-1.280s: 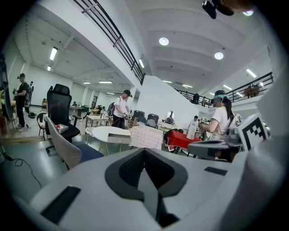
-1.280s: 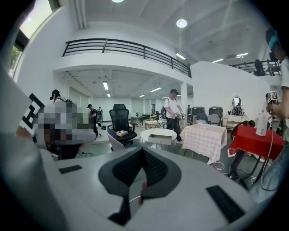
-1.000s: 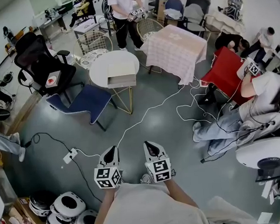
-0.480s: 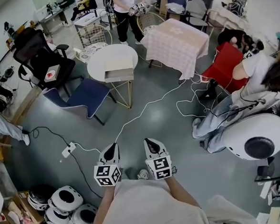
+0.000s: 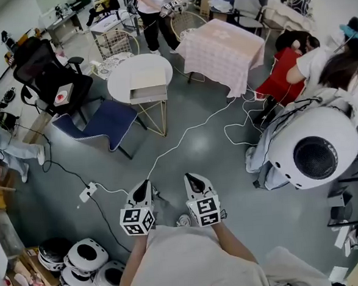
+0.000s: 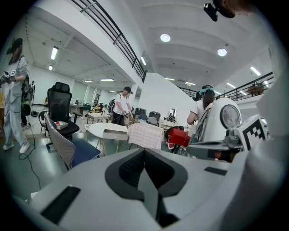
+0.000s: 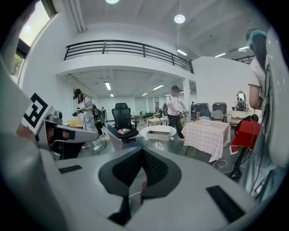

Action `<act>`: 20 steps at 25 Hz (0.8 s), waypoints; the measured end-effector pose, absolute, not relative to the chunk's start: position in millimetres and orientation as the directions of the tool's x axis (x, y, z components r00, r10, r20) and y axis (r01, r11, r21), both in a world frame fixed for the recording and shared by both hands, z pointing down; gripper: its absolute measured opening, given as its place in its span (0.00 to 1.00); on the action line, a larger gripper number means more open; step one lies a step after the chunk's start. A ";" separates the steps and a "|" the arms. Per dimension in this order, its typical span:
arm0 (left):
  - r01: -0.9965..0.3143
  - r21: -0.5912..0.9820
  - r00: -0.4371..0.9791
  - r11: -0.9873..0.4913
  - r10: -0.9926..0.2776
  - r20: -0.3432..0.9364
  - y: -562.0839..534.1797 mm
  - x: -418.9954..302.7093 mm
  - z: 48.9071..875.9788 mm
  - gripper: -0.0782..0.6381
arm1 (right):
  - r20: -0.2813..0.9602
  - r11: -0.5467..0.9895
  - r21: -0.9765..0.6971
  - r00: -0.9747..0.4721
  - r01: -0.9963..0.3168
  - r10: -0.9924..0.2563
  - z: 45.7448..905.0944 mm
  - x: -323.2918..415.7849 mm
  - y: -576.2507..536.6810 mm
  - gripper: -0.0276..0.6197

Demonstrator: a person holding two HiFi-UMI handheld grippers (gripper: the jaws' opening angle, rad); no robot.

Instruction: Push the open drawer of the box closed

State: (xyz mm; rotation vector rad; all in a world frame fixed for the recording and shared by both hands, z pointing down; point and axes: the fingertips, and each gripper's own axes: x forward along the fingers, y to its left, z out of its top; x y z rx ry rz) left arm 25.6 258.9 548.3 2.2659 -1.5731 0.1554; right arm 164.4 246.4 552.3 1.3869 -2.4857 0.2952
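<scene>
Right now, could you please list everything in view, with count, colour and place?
round table: one, white, upper centre
box: one, pale, on round table; drawer pulled open
covered table: one, pink checked cloth, right of round table
chair: one, blue, beside round table
office chair: one, black, upper left
cable: one, white, on floor
helmet-like shells: several, white, bottom left
left gripper: one, white, shut, bottom centre
right gripper: one, white, shut, beside it

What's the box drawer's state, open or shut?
Open: the drawer juts out of the box on the round table.
</scene>
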 end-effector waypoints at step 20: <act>-0.875 0.275 0.469 -0.398 -0.838 0.280 146.8 17.2 567.9 0.13 | 0.368 0.450 0.004 -0.418 -0.893 -0.831 566.2 155.2 147.6 0.07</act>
